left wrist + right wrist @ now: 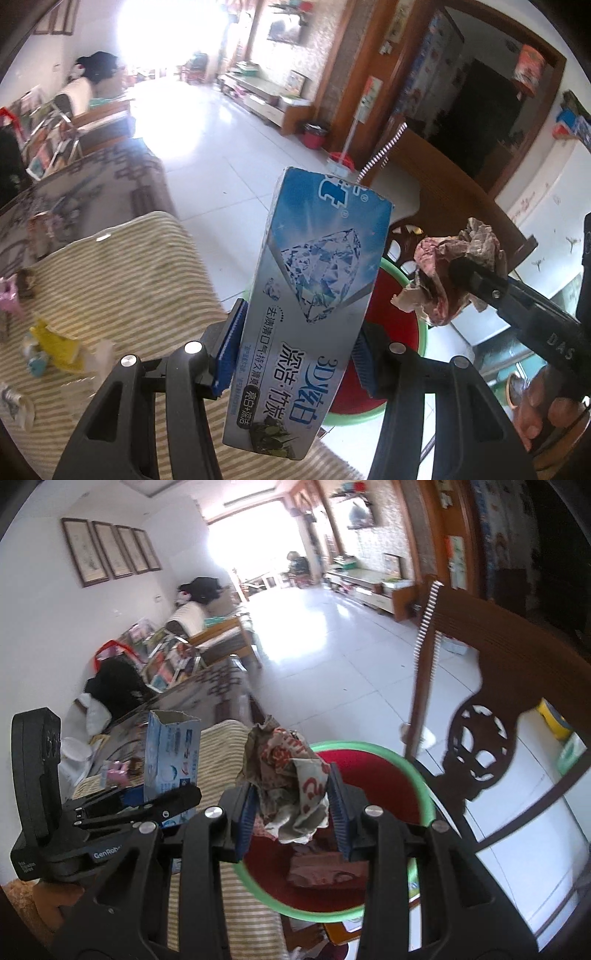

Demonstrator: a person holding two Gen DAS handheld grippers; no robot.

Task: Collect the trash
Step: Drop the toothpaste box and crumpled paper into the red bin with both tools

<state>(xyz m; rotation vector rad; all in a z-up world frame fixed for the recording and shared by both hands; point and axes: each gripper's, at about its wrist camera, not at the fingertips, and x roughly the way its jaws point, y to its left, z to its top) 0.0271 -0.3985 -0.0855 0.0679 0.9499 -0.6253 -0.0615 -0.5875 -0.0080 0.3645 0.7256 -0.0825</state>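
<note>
Mid-task. Left tongs [295, 347] clamped on toothpaste box [314, 295] — upright, top flap open, beside the bin [369, 904]. Right tongs [291, 812] pinching crumpled wrapper [291, 786] directly over bin, some scraps already inside. Left to do — drop both, then clear yellow packet [55, 347] and other bits on striped surface [147, 277].

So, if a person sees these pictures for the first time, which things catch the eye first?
First, the blue and silver toothpaste box, clamped upright in the left gripper. Next, the crumpled paper wrapper, held by the right gripper above the red bin with a green rim, beside the striped cloth.
</note>
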